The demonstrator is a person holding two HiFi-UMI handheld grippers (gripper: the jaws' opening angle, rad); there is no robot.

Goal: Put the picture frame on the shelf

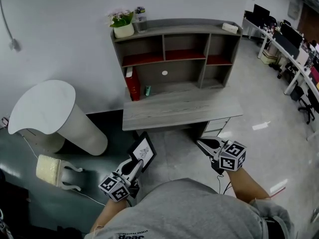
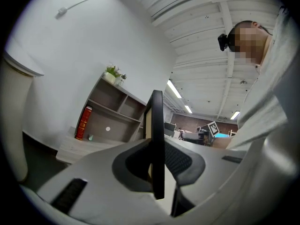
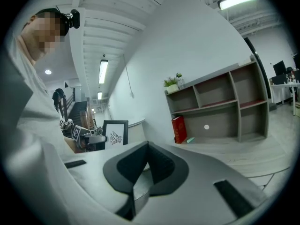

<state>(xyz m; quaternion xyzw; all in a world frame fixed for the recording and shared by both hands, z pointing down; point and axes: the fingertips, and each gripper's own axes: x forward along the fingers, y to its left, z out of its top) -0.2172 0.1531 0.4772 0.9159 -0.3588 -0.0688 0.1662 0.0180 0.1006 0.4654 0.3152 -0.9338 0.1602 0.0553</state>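
The picture frame (image 1: 142, 151), black-rimmed with a white print, is held up in front of the person's body, below the desk's front edge. My left gripper (image 1: 135, 165) is shut on its lower edge. In the left gripper view the frame (image 2: 158, 125) stands edge-on between the pads. My right gripper (image 1: 202, 144) hovers to the right of the frame, shut, with nothing in it. From the right gripper view (image 3: 147, 161) the frame (image 3: 115, 134) shows face-on at the left. The grey shelf (image 1: 174, 54) stands on the desk ahead.
The desk top (image 1: 179, 108) carries a red book (image 1: 132, 86) and a small green item. A potted plant (image 1: 122, 24) and a white box (image 1: 230, 28) sit on the shelf's top. A white round table (image 1: 50, 108) stands at the left, office desks (image 1: 289, 49) far right.
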